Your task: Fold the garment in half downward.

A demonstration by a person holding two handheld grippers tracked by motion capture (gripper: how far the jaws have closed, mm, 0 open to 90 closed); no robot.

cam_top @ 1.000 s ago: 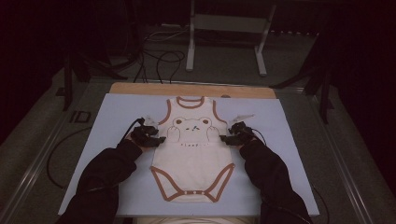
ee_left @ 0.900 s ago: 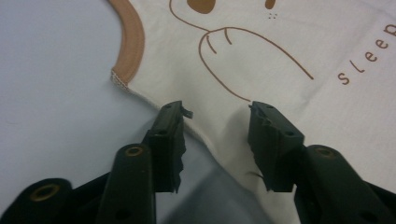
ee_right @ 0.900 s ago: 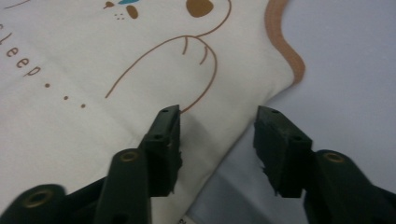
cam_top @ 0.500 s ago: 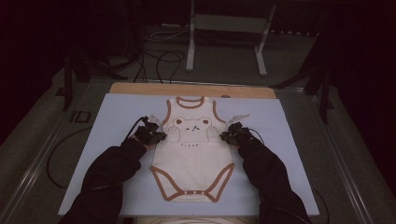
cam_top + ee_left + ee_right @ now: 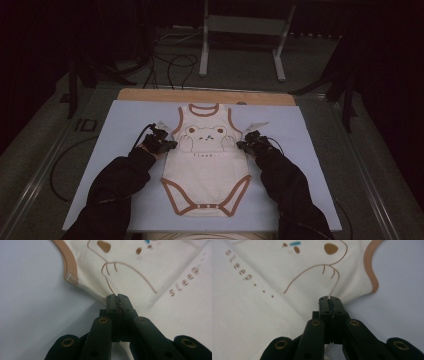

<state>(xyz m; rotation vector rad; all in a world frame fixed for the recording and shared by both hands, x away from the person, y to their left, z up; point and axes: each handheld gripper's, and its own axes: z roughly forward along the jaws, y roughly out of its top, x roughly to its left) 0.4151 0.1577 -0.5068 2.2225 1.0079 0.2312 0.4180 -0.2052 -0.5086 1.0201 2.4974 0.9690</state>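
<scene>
Bodysuit [image 5: 206, 167], cream with brown trim, lies flat on the pale blue mat [image 5: 120, 120], its long axis running away from the person, neck end far. Left gripper [image 5: 117, 298] has just closed, pinching its left side seam below the armhole; right gripper [image 5: 329, 300] likewise on the opposite seam, though how much cloth is caught is unclear. No containers are present.

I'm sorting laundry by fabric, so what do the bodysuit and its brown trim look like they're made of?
The bodysuit looks like soft matte cotton knit: it creases where the left gripper pinches its side edge. The brown trim looks like a ribbed knit band, stitched on; the white stitching shows at its end. The fibre can't be confirmed.
</scene>
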